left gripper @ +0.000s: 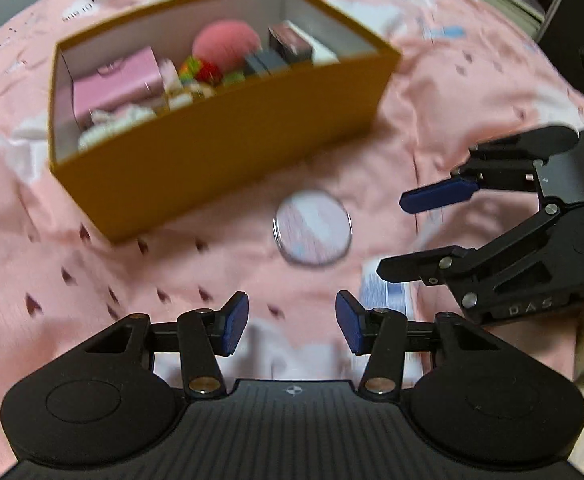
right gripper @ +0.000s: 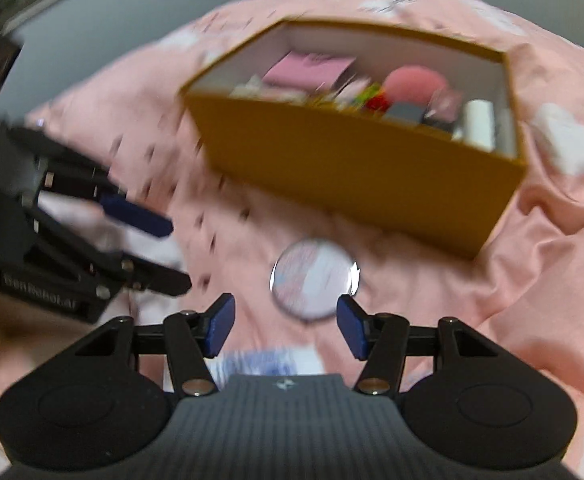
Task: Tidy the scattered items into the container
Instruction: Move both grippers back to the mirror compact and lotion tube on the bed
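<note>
On a pink sheet (left gripper: 91, 280): one tan box (left gripper: 227, 152), open-topped, holding a pink case (left gripper: 119, 84), a red ball (left gripper: 227, 46), dark blocks (left gripper: 263, 62) and small bright bits. One round disc (left gripper: 312, 227), clear-rimmed, lies flat on the sheet just in front of the box, apart from it. A white-and-blue packet (left gripper: 388, 300) lies nearer the camera. Left gripper (left gripper: 292, 322): fingers parted, nothing between them. Right gripper (right gripper: 285, 326): fingers parted and empty, the disc just beyond the tips, untouched.
</note>
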